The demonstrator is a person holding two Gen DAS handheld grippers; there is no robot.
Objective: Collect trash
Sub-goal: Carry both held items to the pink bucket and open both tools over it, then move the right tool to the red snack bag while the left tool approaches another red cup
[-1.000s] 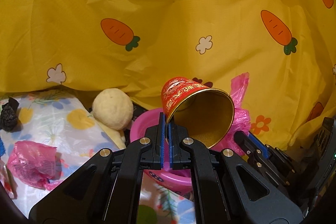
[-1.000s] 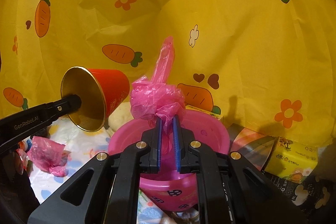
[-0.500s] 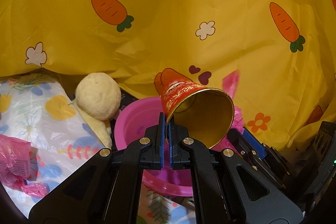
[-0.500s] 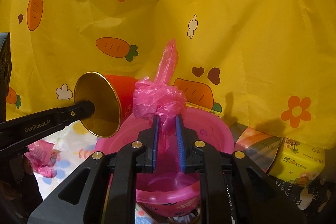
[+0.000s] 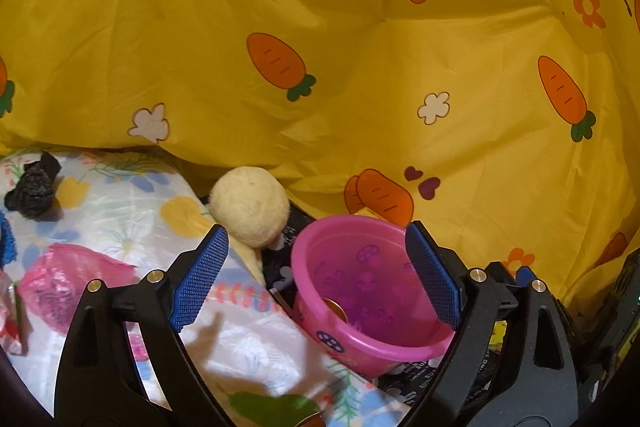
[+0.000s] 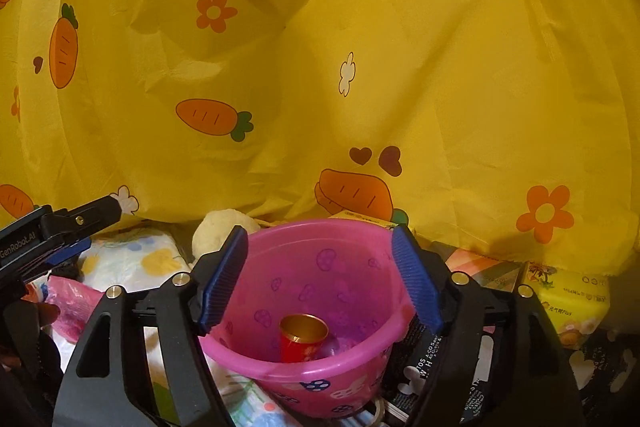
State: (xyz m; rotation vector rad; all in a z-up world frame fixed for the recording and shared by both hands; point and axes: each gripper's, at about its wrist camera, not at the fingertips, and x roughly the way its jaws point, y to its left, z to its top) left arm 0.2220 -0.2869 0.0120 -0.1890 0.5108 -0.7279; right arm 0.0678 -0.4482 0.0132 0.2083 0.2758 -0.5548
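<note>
While both grippers, left gripper [image 5: 316,273] and right gripper [image 6: 318,281], gape empty, the light pink basin [image 6: 372,355] holding the red cup [image 6: 302,343] could tip if nudged.

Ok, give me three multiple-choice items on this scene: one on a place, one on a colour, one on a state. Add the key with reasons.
1. Where is the red cup?
A. inside the pink basin
B. on the floral sheet
C. in the left claw

2. What colour is the crumpled plastic bag lying on the floral sheet?
A. black
B. pink
C. yellow

3. How does the right claw stand?
A. shut on a bag
B. shut on the cup
C. open, holding nothing

Key: 1 A, the cup stands upright at the basin's bottom. 2 B, it matches the basin's pink. 3 C, its blue pads are spread wide with only the basin seen between them.
</note>
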